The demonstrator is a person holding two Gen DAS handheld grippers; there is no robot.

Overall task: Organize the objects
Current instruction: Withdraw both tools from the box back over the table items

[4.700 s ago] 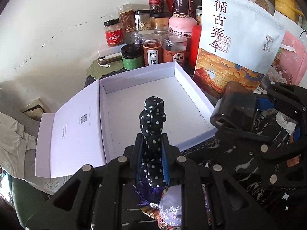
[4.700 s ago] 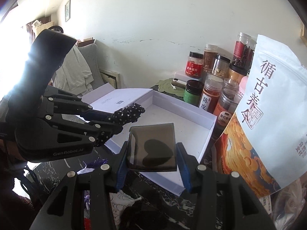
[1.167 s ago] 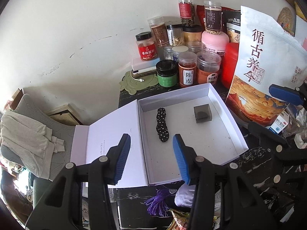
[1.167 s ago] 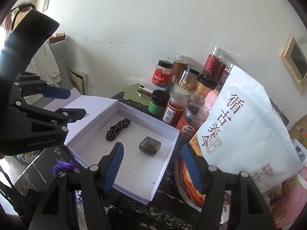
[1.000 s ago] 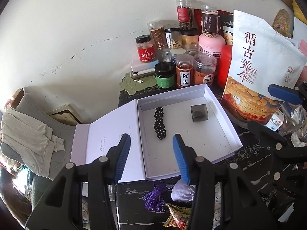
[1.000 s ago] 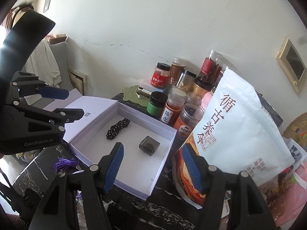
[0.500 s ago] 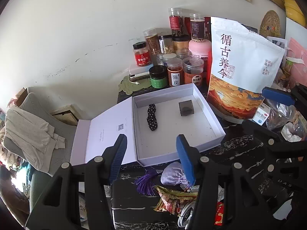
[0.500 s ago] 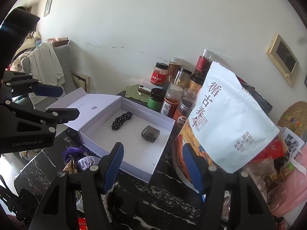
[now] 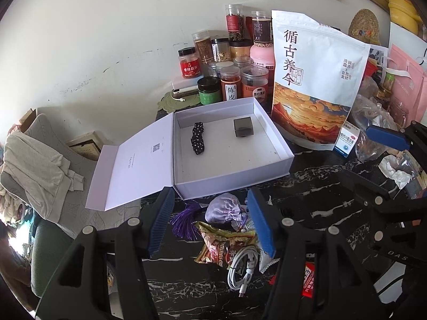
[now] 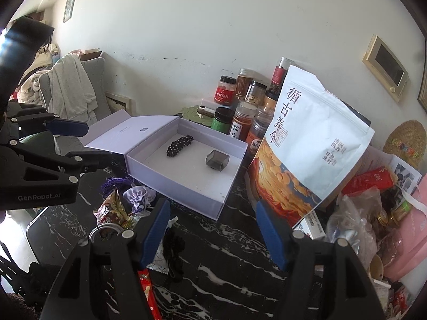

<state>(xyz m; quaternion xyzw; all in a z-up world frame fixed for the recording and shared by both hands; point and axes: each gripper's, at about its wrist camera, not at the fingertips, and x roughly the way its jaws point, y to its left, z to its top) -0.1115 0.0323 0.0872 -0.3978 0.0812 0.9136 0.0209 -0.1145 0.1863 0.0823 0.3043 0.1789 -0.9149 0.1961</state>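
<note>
White gift box (image 9: pixel 234 178) sits open on the black marble table (image 9: pixel 315 202) — polka-dot scrunchie (image 9: pixel 198 138) and smoky grey case (image 9: pixel 243 127) lie apart inside. Left gripper (image 9: pixel 210 222) has just been opening, nothing between its fingers; right gripper (image 10: pixel 213 229) — fingers apart, empty.

black marble table (image 9: pixel 315 181) bearing white box (image 9: pixel 277 169), jars (image 9: pixel 230 85).
</note>
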